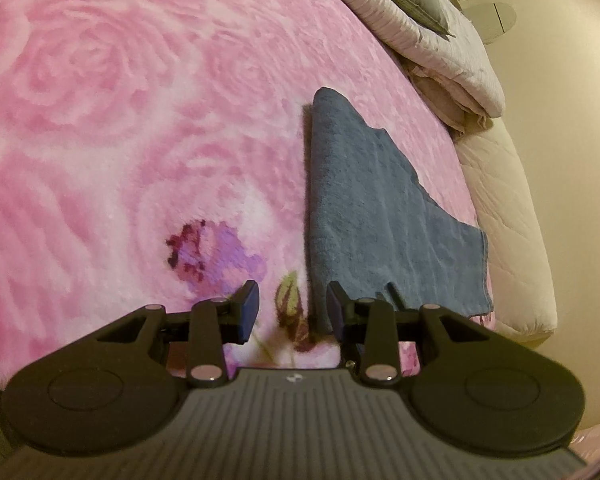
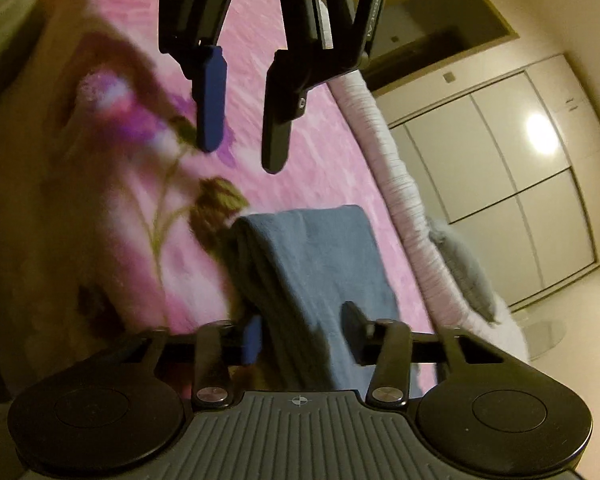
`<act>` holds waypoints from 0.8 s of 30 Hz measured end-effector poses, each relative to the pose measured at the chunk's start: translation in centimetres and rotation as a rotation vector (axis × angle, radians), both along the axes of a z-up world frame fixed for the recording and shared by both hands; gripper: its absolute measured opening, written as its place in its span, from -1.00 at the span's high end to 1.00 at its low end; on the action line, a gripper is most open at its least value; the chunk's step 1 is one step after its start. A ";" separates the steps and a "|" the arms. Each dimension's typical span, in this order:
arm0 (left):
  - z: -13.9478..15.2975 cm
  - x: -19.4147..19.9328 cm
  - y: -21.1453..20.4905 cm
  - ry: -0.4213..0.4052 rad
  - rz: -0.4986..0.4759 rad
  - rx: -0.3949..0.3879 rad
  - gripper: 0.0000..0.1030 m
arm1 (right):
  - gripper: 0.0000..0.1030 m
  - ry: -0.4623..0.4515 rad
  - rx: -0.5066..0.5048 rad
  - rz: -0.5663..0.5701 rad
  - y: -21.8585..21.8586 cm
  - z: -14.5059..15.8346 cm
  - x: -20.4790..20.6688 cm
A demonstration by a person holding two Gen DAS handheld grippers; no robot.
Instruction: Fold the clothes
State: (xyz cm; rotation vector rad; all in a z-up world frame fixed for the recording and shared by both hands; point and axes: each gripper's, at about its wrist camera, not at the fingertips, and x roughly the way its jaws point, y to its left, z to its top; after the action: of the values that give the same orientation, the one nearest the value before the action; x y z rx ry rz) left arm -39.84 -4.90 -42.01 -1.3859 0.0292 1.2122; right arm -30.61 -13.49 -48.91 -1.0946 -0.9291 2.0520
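A blue towel (image 1: 372, 208) lies folded lengthwise on the pink rose-patterned blanket (image 1: 120, 100). My left gripper (image 1: 293, 308) is open and empty, hovering at the towel's near left corner, its right finger over the towel's edge. In the right wrist view the towel (image 2: 312, 264) runs between the fingers of my right gripper (image 2: 300, 336), which is open around its near end, jaws apart and not pinching. The left gripper (image 2: 242, 148) also shows there from above, open, over the blanket.
A folded light quilt with a grey pillow (image 1: 420, 8) sits at the bed's far right corner. The bare mattress edge (image 1: 508, 216) runs along the right. White wardrobe doors (image 2: 520, 168) and the floor lie beyond the bed.
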 end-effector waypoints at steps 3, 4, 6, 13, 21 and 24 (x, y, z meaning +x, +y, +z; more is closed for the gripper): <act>0.2 0.0 0.3 0.009 0.009 0.003 0.40 | 0.57 0.053 -0.048 -0.014 0.5 0.5 0.4; 0.4 0.0 0.5 0.016 0.009 0.009 0.40 | 0.60 0.095 -0.084 -0.028 0.9 1.0 0.7; 1.0 0.2 1.1 0.034 0.005 0.028 0.40 | 0.70 0.231 -0.202 -0.079 1.9 2.8 1.4; 4.4 2.0 5.1 0.110 -0.037 0.142 0.40 | 0.74 0.955 -0.698 -0.335 8.7 9.8 8.7; 7.3 9.1 11.8 0.112 -0.217 0.280 0.40 | 0.74 1.626 -0.878 -0.593 14.4 12.7 21.3; 6.8 12.1 13.6 0.108 -0.281 0.287 0.40 | 0.74 1.774 -0.850 -0.708 14.8 12.0 25.4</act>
State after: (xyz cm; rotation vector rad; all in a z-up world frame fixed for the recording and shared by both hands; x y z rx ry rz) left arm -27.73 8.67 -35.17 -1.0273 0.1168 1.0098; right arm -5.21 1.35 -36.88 0.3624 1.0864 1.7600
